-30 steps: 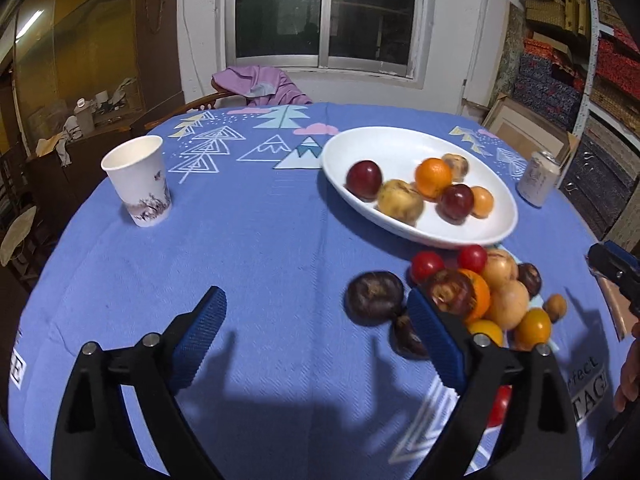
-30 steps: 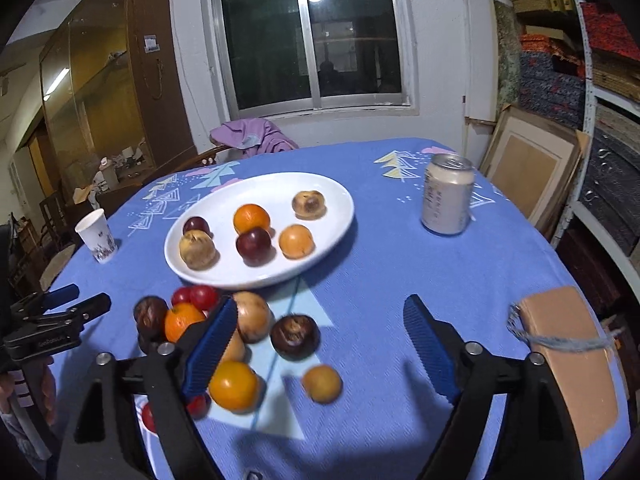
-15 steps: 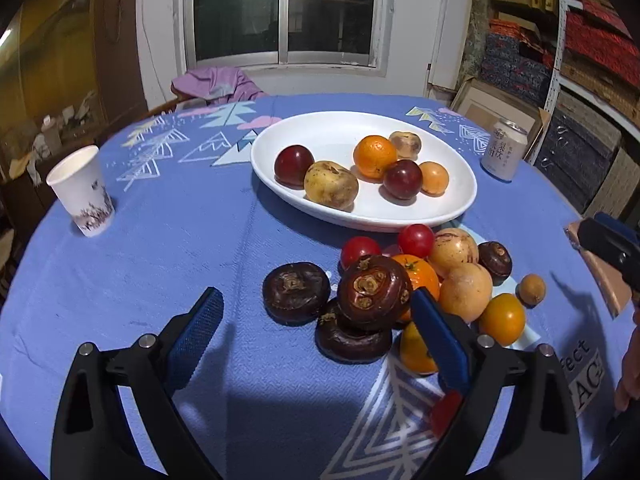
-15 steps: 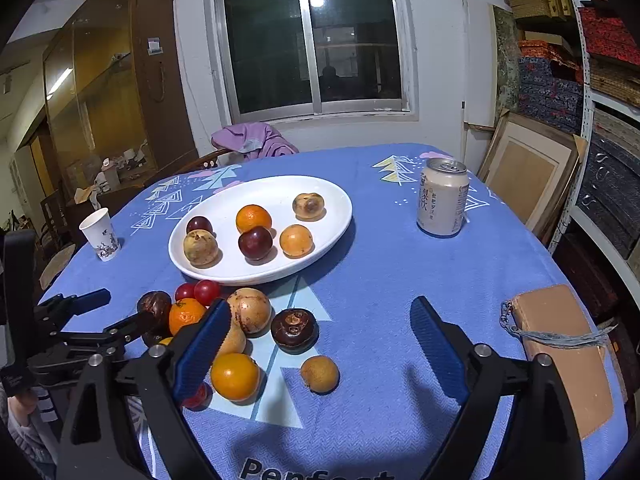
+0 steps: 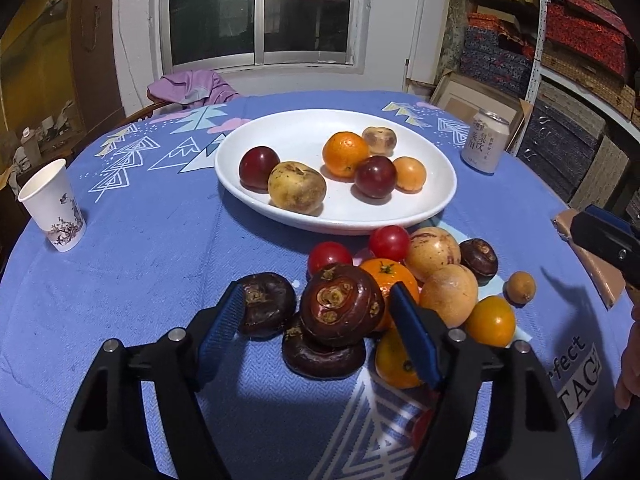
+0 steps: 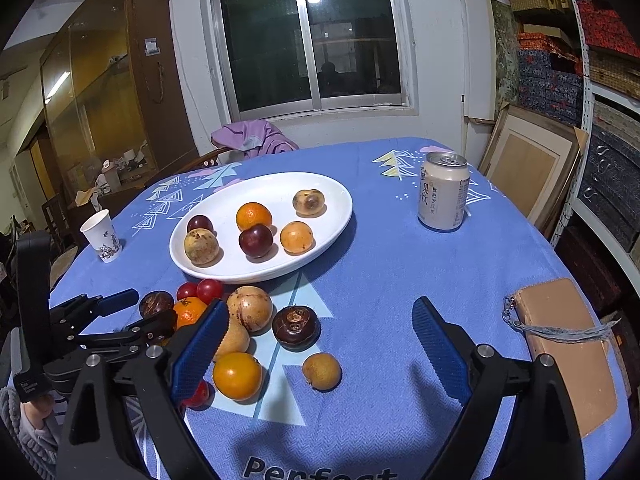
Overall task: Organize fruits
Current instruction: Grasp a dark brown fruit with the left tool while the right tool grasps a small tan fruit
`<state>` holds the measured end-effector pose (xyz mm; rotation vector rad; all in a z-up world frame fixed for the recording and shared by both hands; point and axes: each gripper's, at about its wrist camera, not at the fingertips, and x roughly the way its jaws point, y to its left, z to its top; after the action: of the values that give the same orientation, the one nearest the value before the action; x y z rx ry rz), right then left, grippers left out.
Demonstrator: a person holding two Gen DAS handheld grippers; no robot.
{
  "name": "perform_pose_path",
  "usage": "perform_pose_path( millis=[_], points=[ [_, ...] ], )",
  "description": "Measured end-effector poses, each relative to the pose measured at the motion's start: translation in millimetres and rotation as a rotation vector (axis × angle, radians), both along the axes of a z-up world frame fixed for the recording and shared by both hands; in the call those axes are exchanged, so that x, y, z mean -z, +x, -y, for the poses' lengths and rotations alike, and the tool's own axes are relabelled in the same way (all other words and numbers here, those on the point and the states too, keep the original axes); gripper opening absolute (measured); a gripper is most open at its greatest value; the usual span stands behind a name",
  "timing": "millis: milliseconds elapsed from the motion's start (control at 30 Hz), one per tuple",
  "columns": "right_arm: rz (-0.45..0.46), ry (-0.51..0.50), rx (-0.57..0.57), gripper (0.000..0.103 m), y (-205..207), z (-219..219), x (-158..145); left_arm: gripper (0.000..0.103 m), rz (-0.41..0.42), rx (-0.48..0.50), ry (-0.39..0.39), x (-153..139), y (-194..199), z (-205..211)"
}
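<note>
A white oval plate (image 5: 436,200) holds several fruits: two dark red plums, an orange, a yellowish pear and two smaller tan ones. In front of it lies a loose pile. Three dark brown chestnut-like fruits (image 5: 340,306) are stacked at its near left, beside cherry tomatoes (image 5: 388,242), oranges (image 5: 490,320) and tan fruits (image 5: 448,294). My left gripper (image 5: 320,320) straddles the dark brown fruits and its jaws are closing, with no firm press visible. My right gripper (image 6: 320,312) hovers open over the cloth near a dark fruit (image 6: 296,326) and a small tan fruit (image 6: 322,371).
A paper cup (image 5: 52,204) stands at the left of the blue tablecloth and a drink can (image 6: 442,196) at the right. A tan wallet (image 6: 568,344) lies near the right edge. A chair with purple cloth (image 6: 252,140) stands behind the table.
The left gripper has moved forward and right onto the dark brown fruits, and its jaws have narrowed around them. The right gripper has opened slightly and kept its place.
</note>
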<state>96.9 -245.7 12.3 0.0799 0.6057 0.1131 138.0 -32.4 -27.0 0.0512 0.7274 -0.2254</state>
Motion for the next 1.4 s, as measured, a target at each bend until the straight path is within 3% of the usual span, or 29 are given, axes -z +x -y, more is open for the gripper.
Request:
perform_pose_path(
  millis=[67, 267, 833, 1000, 1167, 1233, 1367, 1400],
  points=[
    [-0.002, -0.002, 0.0, 0.094, 1, -1, 1, 0.07, 0.004, 0.015, -0.009, 0, 0, 0],
    [-0.006, -0.006, 0.001, 0.094, 1, -1, 0, 0.046, 0.03, 0.075, 0.0, -2, -5, 8],
    [-0.017, 0.008, 0.002, 0.094, 3, 3, 1, 0.041, 0.052, 0.052, 0.011, -8, -20, -2],
    [-0.033, 0.022, -0.005, 0.094, 3, 4, 5, 0.041, 0.064, 0.001, 0.025, -16, -43, -23],
    [-0.087, 0.008, -0.03, 0.093, -2, 5, 18, 0.041, 0.026, -0.036, 0.028, -9, -67, -43],
    [-0.114, -0.007, -0.025, 0.085, -3, 5, 26, 0.041, 0.013, -0.039, 0.028, -6, -74, -47],
    [-0.186, 0.041, -0.036, 0.057, 7, 10, 39, 0.041, 0.034, -0.035, 0.009, -10, -79, -49],
    [-0.199, 0.055, -0.036, 0.055, 10, 11, 41, 0.041, 0.035, -0.032, 0.009, -11, -80, -48]
  ],
)
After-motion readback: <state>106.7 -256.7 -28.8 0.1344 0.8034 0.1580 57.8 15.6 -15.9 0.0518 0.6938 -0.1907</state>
